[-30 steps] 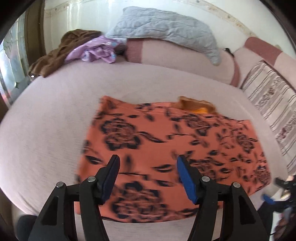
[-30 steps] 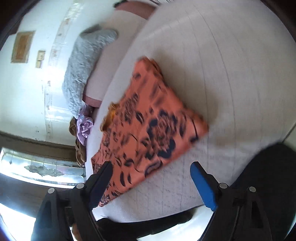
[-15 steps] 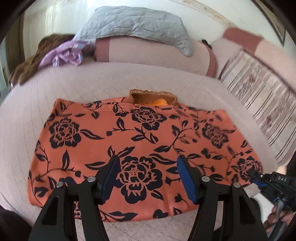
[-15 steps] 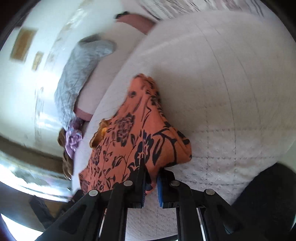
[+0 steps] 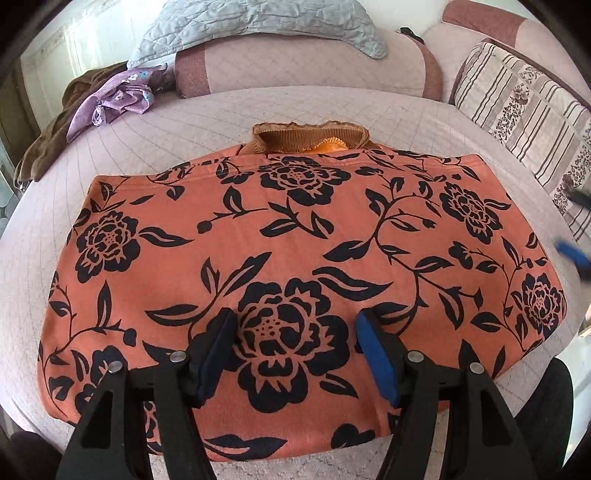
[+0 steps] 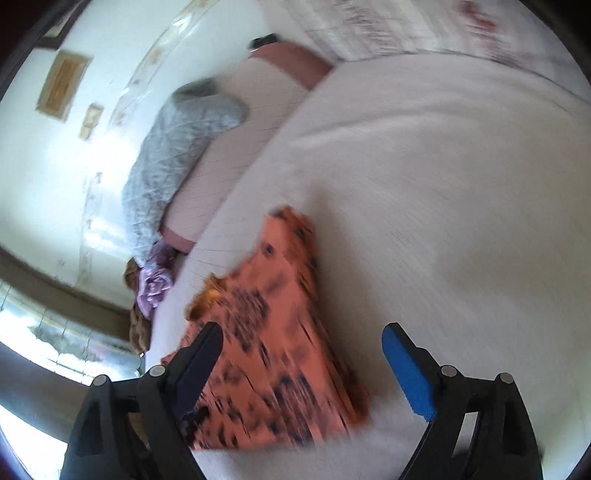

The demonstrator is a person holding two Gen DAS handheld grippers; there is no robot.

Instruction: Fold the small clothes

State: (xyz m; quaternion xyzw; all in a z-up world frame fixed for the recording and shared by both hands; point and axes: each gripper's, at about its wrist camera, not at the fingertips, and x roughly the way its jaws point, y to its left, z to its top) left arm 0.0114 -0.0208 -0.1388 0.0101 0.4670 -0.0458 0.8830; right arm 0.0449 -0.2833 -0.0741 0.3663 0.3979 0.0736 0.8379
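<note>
Left wrist close above orange garment (image 5: 295, 229); right wrist oblique; both share it.

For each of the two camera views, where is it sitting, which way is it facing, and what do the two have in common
Left wrist: rides the left gripper, looking down across the orange floral garment toward the pillows; its opening jaws hang over the cloth; a dark-clothed leg at the lower right.
Right wrist: rides the right gripper, rolled and blurred, looking along the bed from the garment's end; jaws opening, gripping nothing.
Shared: the garment, grey quilt, purple cloth.
</note>
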